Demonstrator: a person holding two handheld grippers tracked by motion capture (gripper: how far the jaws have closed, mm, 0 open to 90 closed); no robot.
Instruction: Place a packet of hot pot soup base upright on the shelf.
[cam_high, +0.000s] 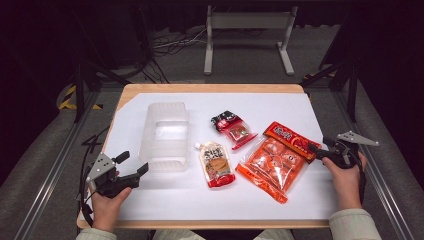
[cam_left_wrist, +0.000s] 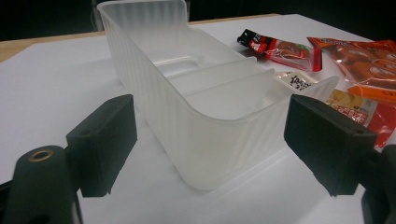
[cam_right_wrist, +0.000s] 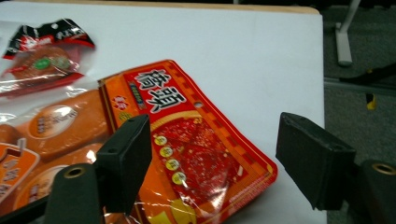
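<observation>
Translucent bin (cam_high: 166, 136), orange packet (cam_high: 272, 161) well apart

Clear bin (cam_left_wrist: 201, 116) before left tongs (cam_left_wrist: 210, 140)

a lab-style recording bay, dark at its edges: a wooden table (cam_high: 210, 88) topped with a white sheet (cam_high: 280, 107) stands on grey carpet, flanked left and right by aluminium frame rails (cam_high: 55, 165). beyond the table's far edge, loose cables (cam_high: 172, 42) trail past a white metal stand (cam_high: 248, 22); yellow-and-black hazard tape (cam_high: 67, 102) marks the floor to the table's left.
</observation>
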